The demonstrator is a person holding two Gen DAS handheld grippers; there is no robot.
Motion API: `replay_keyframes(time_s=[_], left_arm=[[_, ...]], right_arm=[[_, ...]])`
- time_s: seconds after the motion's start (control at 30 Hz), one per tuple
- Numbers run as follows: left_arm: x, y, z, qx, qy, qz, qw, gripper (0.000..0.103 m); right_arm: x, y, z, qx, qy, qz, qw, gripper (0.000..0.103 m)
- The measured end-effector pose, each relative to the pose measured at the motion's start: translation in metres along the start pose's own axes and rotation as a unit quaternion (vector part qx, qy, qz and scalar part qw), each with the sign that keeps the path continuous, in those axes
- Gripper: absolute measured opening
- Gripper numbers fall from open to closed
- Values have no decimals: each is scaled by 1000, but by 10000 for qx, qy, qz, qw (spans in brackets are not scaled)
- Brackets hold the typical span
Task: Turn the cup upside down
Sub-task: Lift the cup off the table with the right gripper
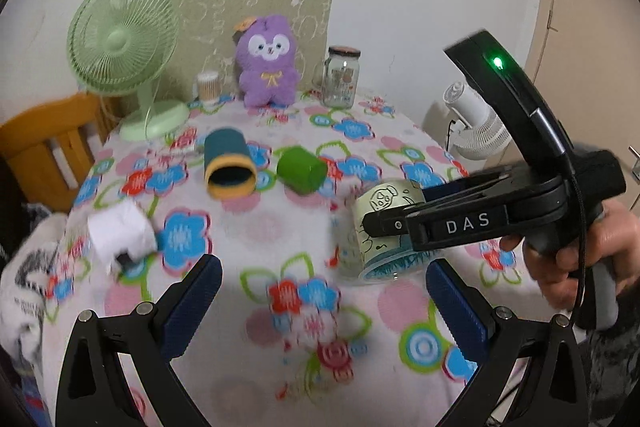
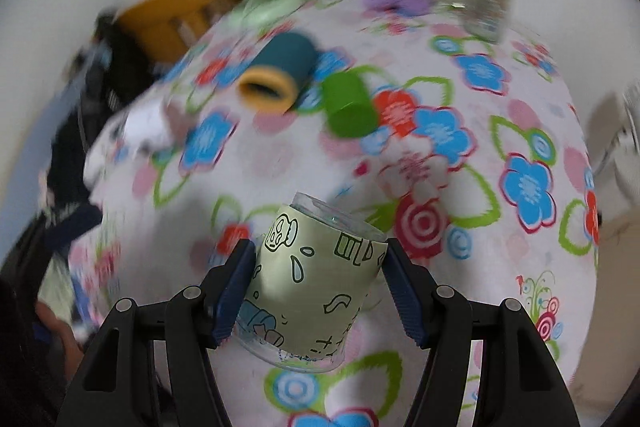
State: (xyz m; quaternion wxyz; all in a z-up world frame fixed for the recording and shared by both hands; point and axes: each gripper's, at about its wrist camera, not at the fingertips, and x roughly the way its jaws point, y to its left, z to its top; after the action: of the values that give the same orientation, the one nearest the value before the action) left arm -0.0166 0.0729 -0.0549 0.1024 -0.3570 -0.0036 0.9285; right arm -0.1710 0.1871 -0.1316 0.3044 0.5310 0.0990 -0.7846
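Note:
A clear cup with a pale green cartoon-printed sleeve (image 2: 316, 279) is held between the blue pads of my right gripper (image 2: 320, 287), which is shut on it. The cup is tilted, its wider rim low and towards the camera, above the flowered tablecloth. In the left wrist view the same cup (image 1: 384, 227) shows at the right with the right gripper (image 1: 384, 223) clamped across it. My left gripper (image 1: 324, 303) is open and empty, apart from the cup, above the cloth in front.
A teal cup with a yellow rim (image 1: 228, 163) and a green cup (image 1: 302, 169) lie on their sides mid-table. A white crumpled object (image 1: 120, 233) lies at left. A green fan (image 1: 124, 51), purple plush (image 1: 268, 63), glass jar (image 1: 341, 77) and small container (image 1: 208, 87) stand at the back.

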Motion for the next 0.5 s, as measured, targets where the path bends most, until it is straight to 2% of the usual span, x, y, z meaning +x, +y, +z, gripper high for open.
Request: replay_keyframes(time_s=[0.17, 0.4, 0.5], left_arm=[[-14, 0, -26, -67, 136, 13, 9999, 103], [-23, 2, -49, -239, 293, 30, 9993, 103], [-24, 2, -59, -237, 474, 12, 9986, 103]], right_arm=[[17, 34, -2, -978, 642, -143, 9930, 67], [41, 59, 6, -1534, 1229, 209, 9803, 67], [48, 73, 3, -1851, 1420, 366, 9717, 67]])
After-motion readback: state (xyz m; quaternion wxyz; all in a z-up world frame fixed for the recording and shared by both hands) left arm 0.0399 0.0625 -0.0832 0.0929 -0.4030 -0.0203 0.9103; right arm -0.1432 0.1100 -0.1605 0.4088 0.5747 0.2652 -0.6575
